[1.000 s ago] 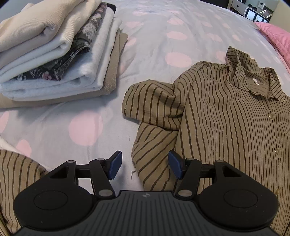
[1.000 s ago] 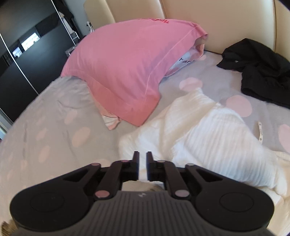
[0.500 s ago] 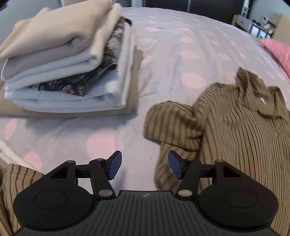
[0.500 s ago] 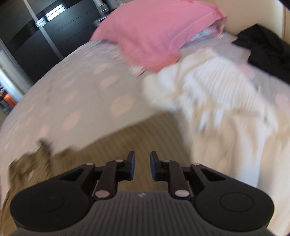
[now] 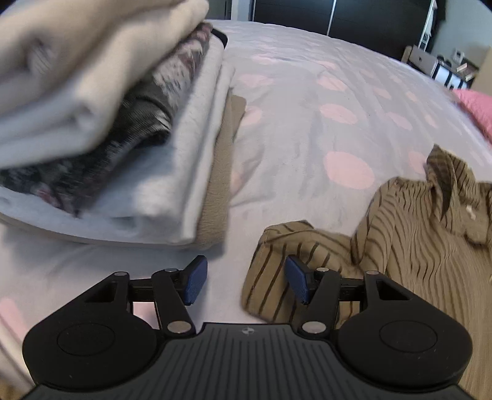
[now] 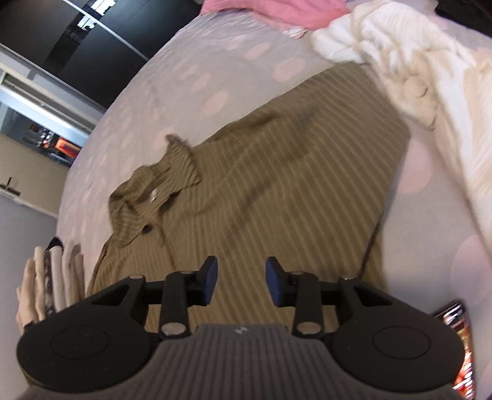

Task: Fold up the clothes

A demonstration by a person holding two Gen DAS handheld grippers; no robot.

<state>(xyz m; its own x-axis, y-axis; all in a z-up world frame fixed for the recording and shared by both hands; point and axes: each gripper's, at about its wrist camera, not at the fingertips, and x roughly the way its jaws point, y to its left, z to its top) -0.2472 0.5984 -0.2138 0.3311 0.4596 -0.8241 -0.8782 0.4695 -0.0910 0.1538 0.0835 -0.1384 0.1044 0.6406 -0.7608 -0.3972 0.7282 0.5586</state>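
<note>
An olive striped shirt (image 5: 415, 246) lies spread on the dotted bed sheet (image 5: 307, 123), its bunched sleeve (image 5: 292, 243) folded in at the left. My left gripper (image 5: 246, 283) hangs low over the sheet, open with its jaws closing. The sleeve's edge lies just inside the right pad, and nothing is pressed. In the right wrist view the shirt (image 6: 276, 169) fills the middle, collar (image 6: 153, 190) to the left. My right gripper (image 6: 243, 281) hovers above the shirt's body; its jaws are opening and hold nothing.
A stack of folded clothes (image 5: 123, 138) stands close on the left, also seen small in the right wrist view (image 6: 52, 277). A rumpled white garment (image 6: 415, 77) lies beside the shirt. A pink pillow (image 6: 276, 9) lies beyond. Dark wardrobe doors stand past the bed.
The left gripper has slid toward the folded stack and the sleeve. The right gripper has swung from the pillow and white garment over to the striped shirt, its jaws spreading.
</note>
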